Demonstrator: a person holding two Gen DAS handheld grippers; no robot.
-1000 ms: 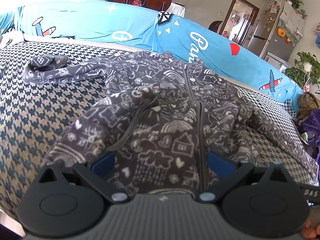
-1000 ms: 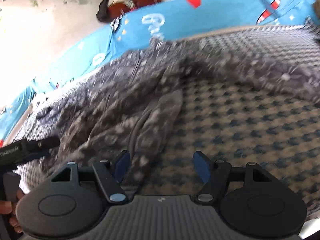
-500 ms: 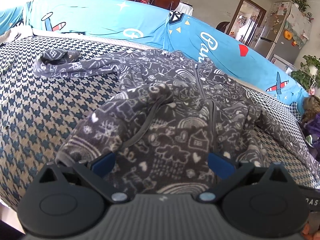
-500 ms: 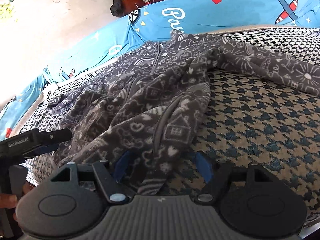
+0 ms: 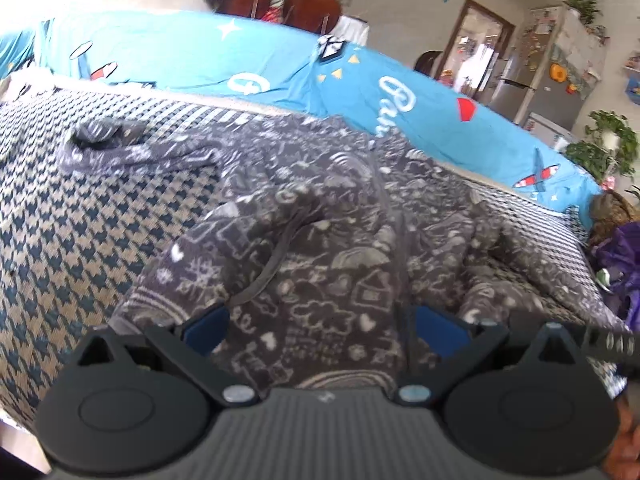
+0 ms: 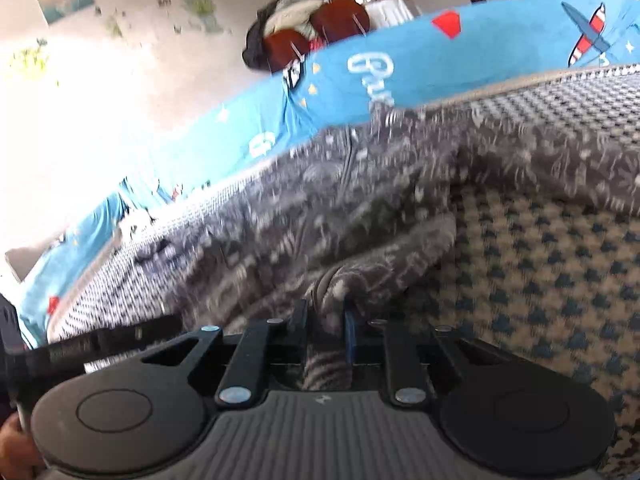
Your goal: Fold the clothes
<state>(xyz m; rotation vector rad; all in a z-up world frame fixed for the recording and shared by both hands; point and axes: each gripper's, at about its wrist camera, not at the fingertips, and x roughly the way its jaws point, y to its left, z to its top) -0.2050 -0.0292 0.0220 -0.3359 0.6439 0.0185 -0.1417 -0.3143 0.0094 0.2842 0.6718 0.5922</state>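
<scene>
Grey fleece [image 5: 320,240] spread across the houndstooth bed [image 5: 80,220] up to its far edge, my left gripper [image 5: 320,326] spread wide over its hem at the near edge, my right gripper [image 6: 326,320] closing, pinching a fleece fold.

- The right gripper [image 6: 326,316] points forward and somewhat down, its jaws closing, nearly together, with a bunch of grey fabric pinched between them
- The left gripper [image 5: 320,328] points forward and down with its blue pads [image 5: 206,322] spread wide apart
</scene>
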